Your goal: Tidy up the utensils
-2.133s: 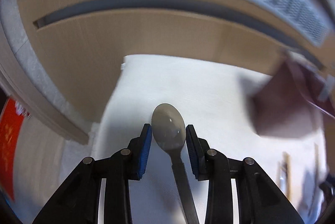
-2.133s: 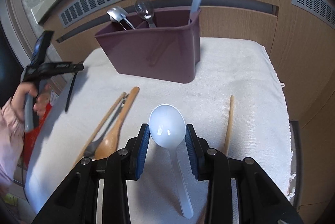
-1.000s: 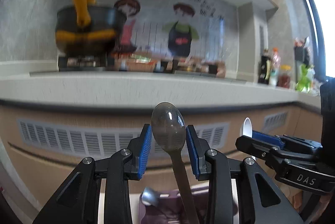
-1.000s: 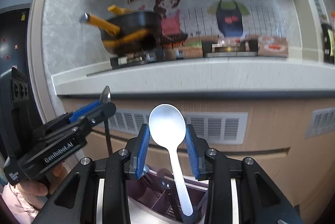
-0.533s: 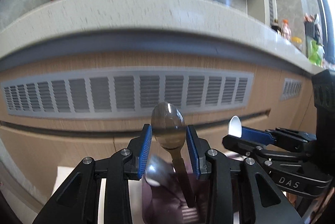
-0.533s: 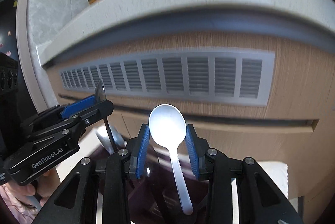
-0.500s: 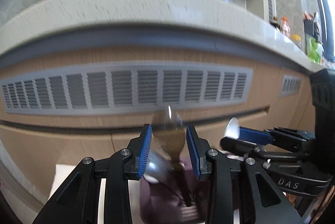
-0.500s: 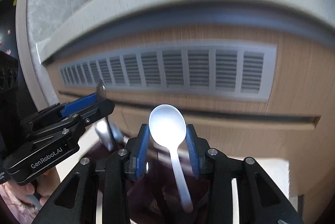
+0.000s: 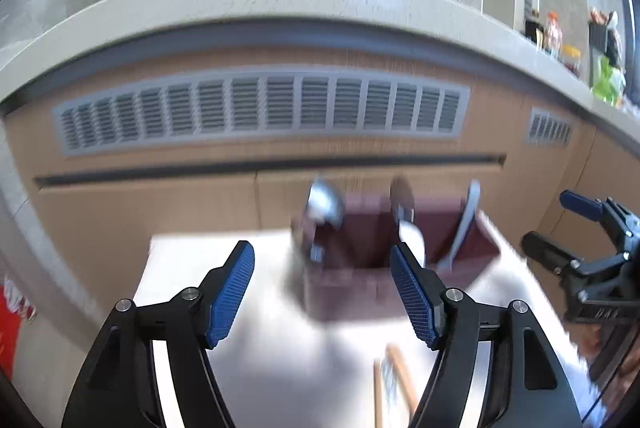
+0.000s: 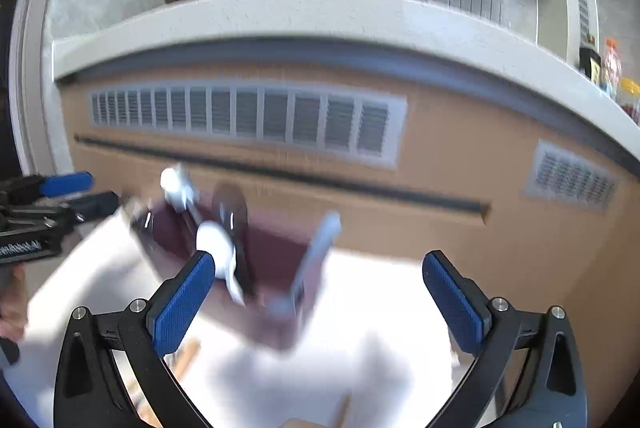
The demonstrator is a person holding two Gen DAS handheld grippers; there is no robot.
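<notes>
Two grippers hang over the table with nothing in either of them, and I read that as a drop just made. My left gripper (image 9: 322, 292) has its blue ribbed pads spread apart, the jaws having just been opening, and only bare cloth and the caddy show between them; my right gripper (image 10: 320, 302) stands wider still, also just opened, again with nothing pinched. Straight ahead, toward the far side of the white cloth-covered table (image 9: 256, 340), sits the dark maroon plastic utensil caddy (image 9: 360, 292), pushed close to the tan cabinet front, which keeps it steady and leaves the near cloth free for sorting. Standing in its compartments, bowls up and handles down, I make out a shiny metal spoon (image 9: 325, 206) at the left, a dark spoon (image 9: 402, 198) and a white plastic spoon (image 10: 216, 248) near the middle, and a pale blue-grey handle (image 9: 466, 224) leaning at the right; blur stops me from saying which divider each one shares. Upright storage like this keeps the handles corralled and the heads visible. On the near cloth, light wooden utensils (image 9: 394, 380) lie flat, not yet stowed, so I judge the job partly done, with those pieces the likely next pick.
</notes>
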